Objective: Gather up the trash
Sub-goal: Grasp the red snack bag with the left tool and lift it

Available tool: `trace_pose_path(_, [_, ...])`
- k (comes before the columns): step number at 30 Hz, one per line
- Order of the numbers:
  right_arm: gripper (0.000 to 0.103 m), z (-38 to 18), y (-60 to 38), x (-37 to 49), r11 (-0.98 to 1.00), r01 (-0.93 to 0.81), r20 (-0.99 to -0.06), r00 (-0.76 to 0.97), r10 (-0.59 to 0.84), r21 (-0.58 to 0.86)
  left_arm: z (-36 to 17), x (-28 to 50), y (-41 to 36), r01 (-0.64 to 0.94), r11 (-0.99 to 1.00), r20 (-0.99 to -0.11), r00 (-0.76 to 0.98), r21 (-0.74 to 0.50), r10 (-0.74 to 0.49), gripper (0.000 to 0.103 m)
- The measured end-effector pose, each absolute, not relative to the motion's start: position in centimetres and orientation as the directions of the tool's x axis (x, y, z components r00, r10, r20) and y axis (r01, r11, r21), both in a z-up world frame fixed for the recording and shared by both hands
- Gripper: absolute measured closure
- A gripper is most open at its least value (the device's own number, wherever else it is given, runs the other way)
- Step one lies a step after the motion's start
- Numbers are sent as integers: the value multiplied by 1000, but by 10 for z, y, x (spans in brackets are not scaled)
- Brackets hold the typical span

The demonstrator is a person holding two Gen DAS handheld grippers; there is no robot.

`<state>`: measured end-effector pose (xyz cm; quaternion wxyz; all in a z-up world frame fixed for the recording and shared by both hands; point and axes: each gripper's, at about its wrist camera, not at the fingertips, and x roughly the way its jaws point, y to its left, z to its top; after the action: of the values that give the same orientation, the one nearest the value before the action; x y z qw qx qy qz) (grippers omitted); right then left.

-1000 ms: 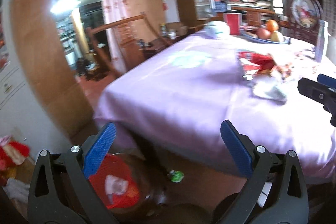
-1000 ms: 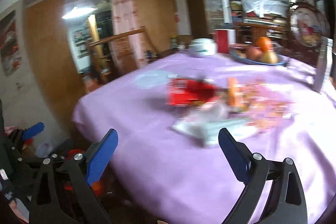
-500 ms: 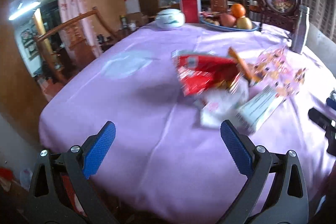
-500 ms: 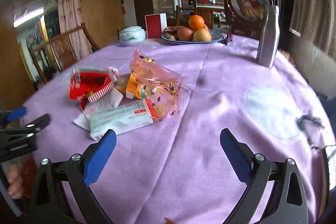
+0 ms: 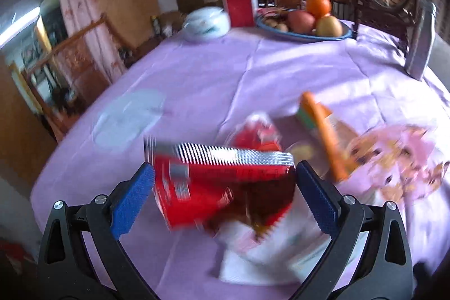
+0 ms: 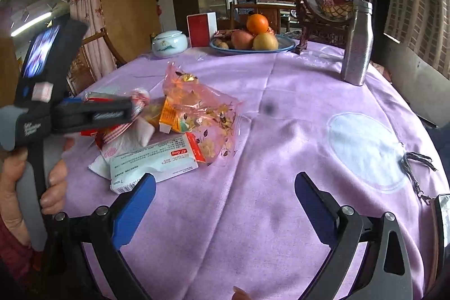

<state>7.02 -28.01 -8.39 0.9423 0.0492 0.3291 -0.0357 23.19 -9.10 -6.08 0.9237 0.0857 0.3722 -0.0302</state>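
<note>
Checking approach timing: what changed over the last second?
The left tool swung up from the floor and red bin to the table and closed in on the red snack wrapper, which now sits between its open fingers, not yet gripped. The right tool panned right over bare purple tablecloth, open. The trash pile and fruit plate stayed put.

closing in on the trash

my left gripper now straddles the red wrapper; right gripper drifts slightly rightward.
</note>
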Motion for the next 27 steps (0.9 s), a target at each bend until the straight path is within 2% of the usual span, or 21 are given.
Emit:
trace_pose_path(7, [6, -82, -276, 69, 995, 77, -610, 792, -27, 56, -71, 176, 13, -15, 985, -692, 710, 170, 131, 7])
trace_pose_path(11, [6, -80, -274, 67, 996, 79, -598, 800, -39, 42, -64, 152, 47, -55, 988, -685, 715, 146, 140, 7])
trace_pose_path(17, [6, -80, -267, 66, 997, 75, -595, 802, -56, 7, -55, 167, 24, 42, 994, -673, 739, 105, 40, 7])
trace_pose_path(24, [6, -81, -269, 67, 997, 79, -607, 793, -55, 13, -76, 223, -19, 86, 988, -724, 689, 128, 34, 7])
trace_pose_path(27, [6, -81, -269, 68, 997, 76, -612, 789, -51, 15, -72, 238, -19, 74, 993, -727, 687, 94, 18, 7])
